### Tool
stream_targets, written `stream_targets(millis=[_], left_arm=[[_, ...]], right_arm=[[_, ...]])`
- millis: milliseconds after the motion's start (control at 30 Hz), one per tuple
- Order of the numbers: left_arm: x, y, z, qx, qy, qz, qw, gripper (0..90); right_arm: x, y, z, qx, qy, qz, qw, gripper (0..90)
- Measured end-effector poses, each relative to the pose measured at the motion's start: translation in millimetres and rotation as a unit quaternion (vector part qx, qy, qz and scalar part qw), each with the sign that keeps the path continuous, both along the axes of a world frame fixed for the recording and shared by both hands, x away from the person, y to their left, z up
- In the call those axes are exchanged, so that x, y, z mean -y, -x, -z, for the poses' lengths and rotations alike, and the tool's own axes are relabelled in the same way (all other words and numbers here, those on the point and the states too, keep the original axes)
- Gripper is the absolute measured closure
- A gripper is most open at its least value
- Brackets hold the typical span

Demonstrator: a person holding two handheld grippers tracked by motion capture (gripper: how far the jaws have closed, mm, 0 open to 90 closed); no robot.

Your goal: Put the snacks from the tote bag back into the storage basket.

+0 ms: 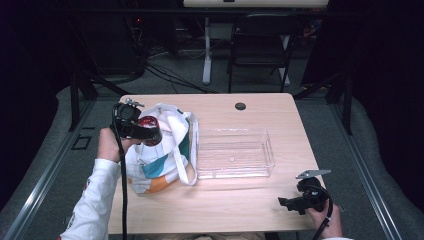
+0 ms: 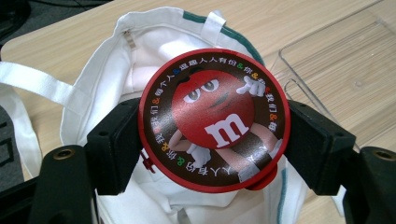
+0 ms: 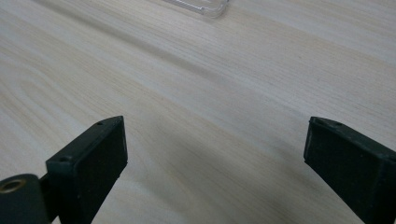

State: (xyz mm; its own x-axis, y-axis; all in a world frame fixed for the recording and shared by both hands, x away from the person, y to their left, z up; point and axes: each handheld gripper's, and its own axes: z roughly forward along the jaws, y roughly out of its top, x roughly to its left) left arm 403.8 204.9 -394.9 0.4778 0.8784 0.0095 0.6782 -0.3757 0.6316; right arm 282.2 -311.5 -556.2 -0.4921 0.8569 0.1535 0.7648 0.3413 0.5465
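The wooden table (image 1: 240,205) spans the middle of the high view, pale and bare toward its lower right. At left of centre on it lies a white cloth bag (image 1: 165,155) with green and orange patches and loose straps; it looks soft and floppy, so its mouth will likely sag or shift if nudged. Just to its right sits a clear plastic tray (image 1: 235,152), empty, stiff and light by the look of it, and probably easy to push across the smooth wood.

The left gripper (image 2: 212,140), at the left of the high view, is closed on a round red candy tin (image 2: 214,119), held above the open mouth of the bag. The jaws press on opposite edges of its rim, across the full width. The tin appears rigid, small and fairly light, but its round glossy edge could slip or swivel between flat pads, so a hold square across the middle seems safest.

The right gripper (image 3: 215,158), at the lower right of the high view, hovers over bare table with its jaws spread wide, holding nothing.
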Motion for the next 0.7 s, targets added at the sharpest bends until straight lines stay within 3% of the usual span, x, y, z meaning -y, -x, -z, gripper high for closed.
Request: stream_targets(millis=[700], left_arm=[[26.3, 1.3, -14.7, 0.012, -0.008, 0.035, 0.9993, 25.9]], right_arm=[[1.0, 1.0, -0.4, -0.001, -0.001, 0.0, 1.0, 5.6]])
